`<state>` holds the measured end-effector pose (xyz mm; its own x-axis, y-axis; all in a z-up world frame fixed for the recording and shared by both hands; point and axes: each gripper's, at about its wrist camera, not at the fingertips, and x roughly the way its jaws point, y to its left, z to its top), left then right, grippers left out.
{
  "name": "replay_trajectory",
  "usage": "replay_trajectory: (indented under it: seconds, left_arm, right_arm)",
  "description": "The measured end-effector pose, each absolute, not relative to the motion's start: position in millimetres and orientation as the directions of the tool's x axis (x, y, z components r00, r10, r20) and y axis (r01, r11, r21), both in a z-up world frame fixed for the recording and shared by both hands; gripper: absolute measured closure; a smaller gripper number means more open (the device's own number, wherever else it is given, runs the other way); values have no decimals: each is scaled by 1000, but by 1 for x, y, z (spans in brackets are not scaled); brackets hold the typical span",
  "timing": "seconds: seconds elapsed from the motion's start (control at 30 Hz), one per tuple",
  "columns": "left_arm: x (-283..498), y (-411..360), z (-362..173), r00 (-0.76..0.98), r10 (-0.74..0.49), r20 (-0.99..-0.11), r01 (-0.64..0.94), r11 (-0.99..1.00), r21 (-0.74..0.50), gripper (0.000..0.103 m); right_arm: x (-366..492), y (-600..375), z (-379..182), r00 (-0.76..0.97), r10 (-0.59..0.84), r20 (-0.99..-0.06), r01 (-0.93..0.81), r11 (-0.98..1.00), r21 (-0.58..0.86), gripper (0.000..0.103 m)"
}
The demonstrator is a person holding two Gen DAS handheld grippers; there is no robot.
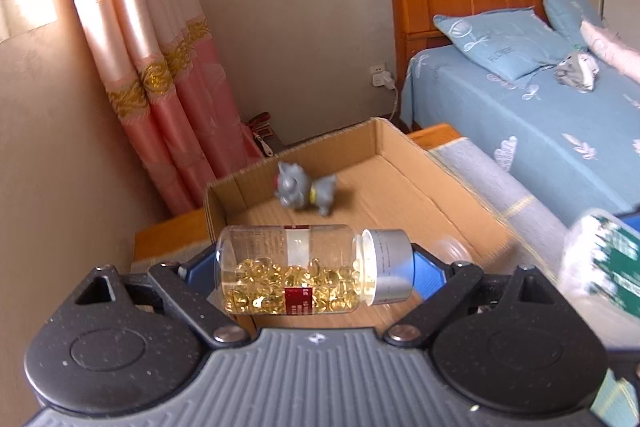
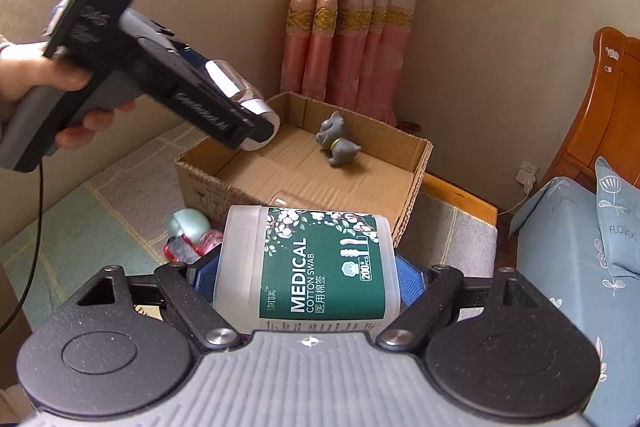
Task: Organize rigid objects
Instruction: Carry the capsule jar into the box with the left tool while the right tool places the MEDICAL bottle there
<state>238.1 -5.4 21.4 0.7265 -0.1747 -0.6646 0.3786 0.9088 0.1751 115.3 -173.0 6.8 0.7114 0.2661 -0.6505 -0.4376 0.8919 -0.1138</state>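
Note:
My left gripper [image 1: 314, 267] is shut on a clear capsule bottle [image 1: 304, 269] with a silver cap, held sideways just in front of an open cardboard box [image 1: 404, 163]. A grey toy figure [image 1: 304, 191] stands in the box. My right gripper [image 2: 308, 275] is shut on a cotton swab box [image 2: 316, 267] with a green label, held above the near edge of the cardboard box [image 2: 420, 163]. The left gripper with the bottle [image 2: 248, 99] shows in the right wrist view over the box's left corner. The toy [image 2: 336, 141] is at the back of the box.
A clear glass [image 2: 286, 197] lies in the box near the front wall. A mint and pink pile of items [image 2: 192, 235] sits on the mat left of the box. A bed with blue bedding [image 1: 540, 115] is on the right; a pink curtain [image 1: 160, 67] hangs behind.

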Motion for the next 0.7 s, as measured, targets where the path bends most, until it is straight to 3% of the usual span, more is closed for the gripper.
replay_trajectory:
  seconds: [0.33, 0.7]
  left_arm:
    - [312, -7, -2, 752, -100, -652, 258, 954, 151, 9]
    - [256, 13, 0, 731, -105, -674, 293, 941, 171, 8]
  right_arm:
    - [136, -182, 6, 711, 249, -657, -411, 906, -101, 16]
    - [142, -180, 7, 711, 247, -658, -407, 908, -98, 16]
